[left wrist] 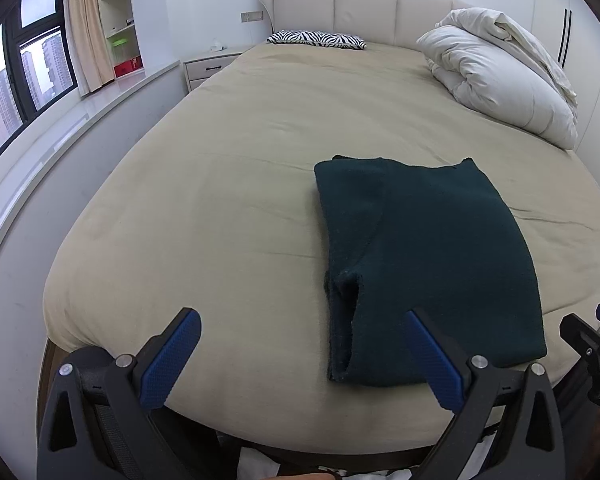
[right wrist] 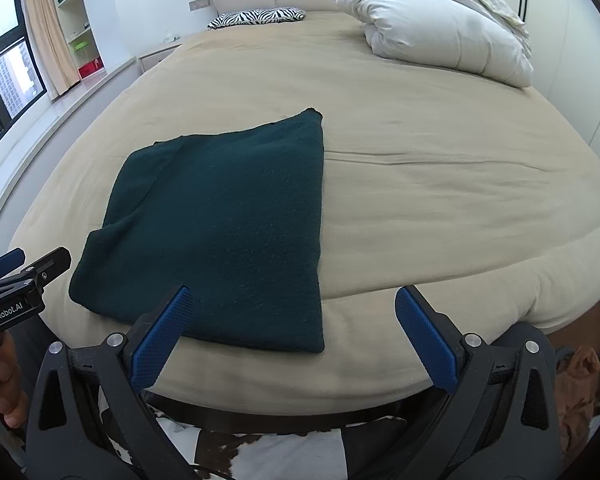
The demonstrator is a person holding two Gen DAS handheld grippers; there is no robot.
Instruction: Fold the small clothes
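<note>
Under folded garment, hidden layers.

"GenRobot.AI" in white on the black left claw body, possibly no other legible text

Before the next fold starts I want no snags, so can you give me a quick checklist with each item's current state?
1. Left gripper open and empty: ok.
2. Right gripper open and empty: ok.
3. Dark green knitted garment lying flat on the beige bed sheet: ok.
4. Garment already partly folded, a layer overlapping along one side: ok.
5. Sheet around the garment free of other items; white duvet and zebra-print pillow lie far off: ok.
6. Hidden layers underneath lying smooth: cannot tell.
</note>
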